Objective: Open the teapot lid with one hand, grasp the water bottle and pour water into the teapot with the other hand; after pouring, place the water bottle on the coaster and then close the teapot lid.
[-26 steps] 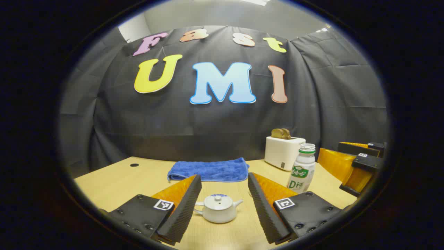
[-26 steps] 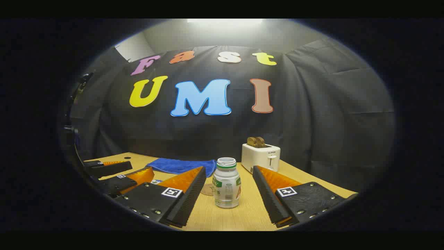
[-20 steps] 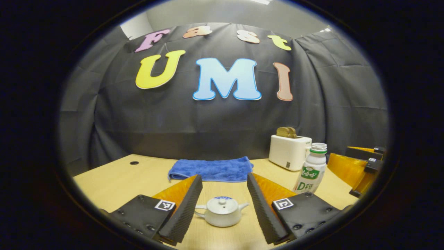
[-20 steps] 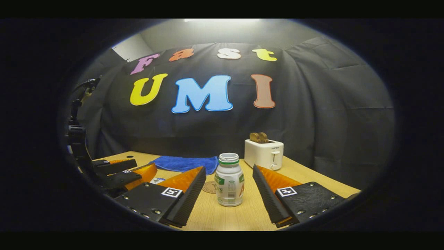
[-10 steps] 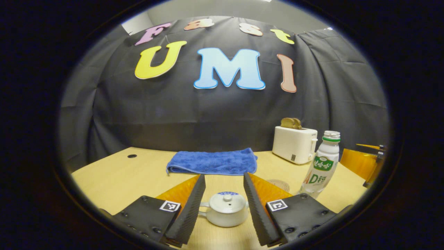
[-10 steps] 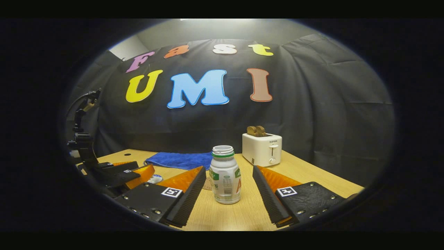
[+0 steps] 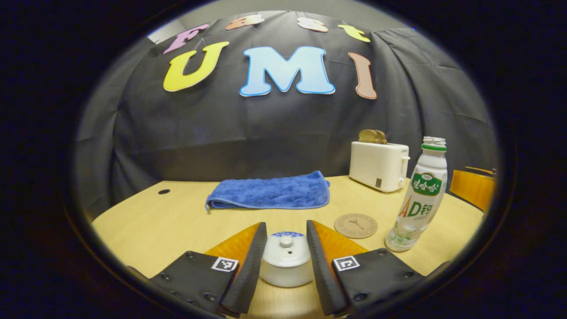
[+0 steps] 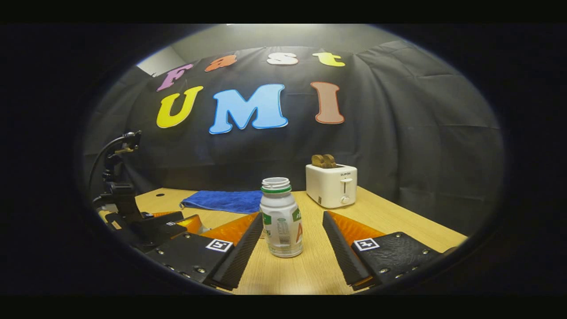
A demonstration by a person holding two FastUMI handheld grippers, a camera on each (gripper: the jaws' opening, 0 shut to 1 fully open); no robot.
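Observation:
A small white teapot [image 7: 285, 263] with its lid [image 7: 286, 244] on sits on the table, between the fingers of my left gripper [image 7: 285, 226]. That gripper is open but narrow, its fingers close along both sides of the pot and hiding the handle and spout. An uncapped white water bottle [image 8: 280, 219] stands upright just in front of my open right gripper [image 8: 292, 216], nearer the left finger and untouched. In the left gripper view the bottle [image 7: 418, 199] stands at the right, next to a round cork coaster [image 7: 355, 225].
A folded blue towel [image 7: 270, 192] lies at the back of the wooden table [image 7: 146, 226]. A white toaster [image 7: 378, 164] with bread stands at the back right. In the right gripper view the left gripper [image 8: 164, 223] lies at the far left.
My left gripper has moved forward and lower onto the teapot, and its fingers have narrowed around it. My right gripper has edged closer to the bottle, still open.

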